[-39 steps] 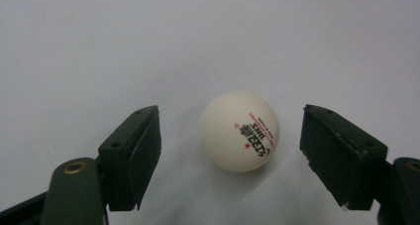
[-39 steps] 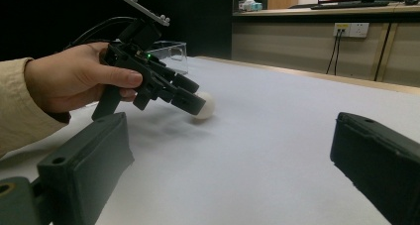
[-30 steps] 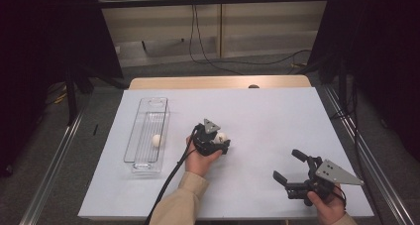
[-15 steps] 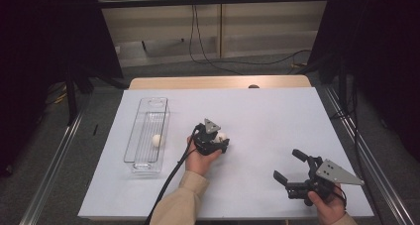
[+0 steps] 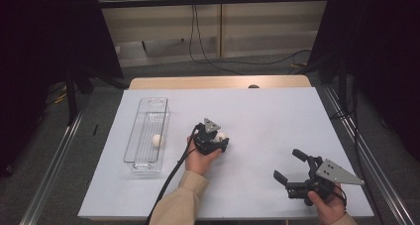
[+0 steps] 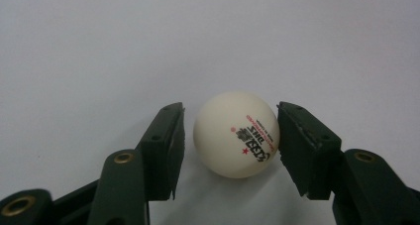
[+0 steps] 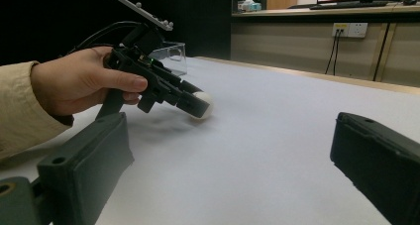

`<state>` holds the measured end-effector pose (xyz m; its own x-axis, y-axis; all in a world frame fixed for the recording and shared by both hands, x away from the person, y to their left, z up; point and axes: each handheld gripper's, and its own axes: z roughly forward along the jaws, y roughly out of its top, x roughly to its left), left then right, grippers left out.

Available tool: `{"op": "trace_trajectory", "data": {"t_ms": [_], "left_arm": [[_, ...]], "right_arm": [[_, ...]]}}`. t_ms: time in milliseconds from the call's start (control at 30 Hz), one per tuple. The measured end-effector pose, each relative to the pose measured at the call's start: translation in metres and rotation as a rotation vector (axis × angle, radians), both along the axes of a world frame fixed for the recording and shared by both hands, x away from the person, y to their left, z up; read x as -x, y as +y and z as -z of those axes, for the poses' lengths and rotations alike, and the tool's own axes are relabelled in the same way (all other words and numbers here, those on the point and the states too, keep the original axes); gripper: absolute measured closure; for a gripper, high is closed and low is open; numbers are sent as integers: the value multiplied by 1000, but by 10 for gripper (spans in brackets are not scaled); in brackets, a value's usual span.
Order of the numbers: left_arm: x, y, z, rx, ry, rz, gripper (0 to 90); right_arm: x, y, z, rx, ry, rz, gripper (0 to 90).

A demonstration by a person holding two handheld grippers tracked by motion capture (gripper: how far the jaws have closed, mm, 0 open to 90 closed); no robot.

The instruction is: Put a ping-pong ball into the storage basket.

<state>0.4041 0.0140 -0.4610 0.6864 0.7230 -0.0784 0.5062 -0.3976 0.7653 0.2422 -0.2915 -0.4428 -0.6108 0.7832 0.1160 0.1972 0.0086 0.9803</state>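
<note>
A white table (image 5: 277, 111) carried a clear plastic bin (image 5: 147, 136) near its left edge, lengthwise toward the far edge. A white ball (image 5: 221, 135) lay on the bare top near the middle, well apart from the bin.

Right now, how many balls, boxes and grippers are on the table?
White balls: 2, one in the box, one between the left gripper's fingers
Clear box: 1
Grippers: 2, left gripper, right gripper
Total: 5
</note>
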Motion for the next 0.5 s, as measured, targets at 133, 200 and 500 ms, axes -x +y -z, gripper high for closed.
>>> {"op": "trace_trajectory", "data": {"t_ms": [133,200,500], "left_arm": [[0,0,1,-4,2,4,459],[-1,0,1,-3,4,6,465],[-1,-1,2,3,17,10,498]], "right_arm": [[0,0,0,0,1,-1,18],[0,0,0,1,1,-2,18],[0,0,0,-1,3,-1,18]]}}
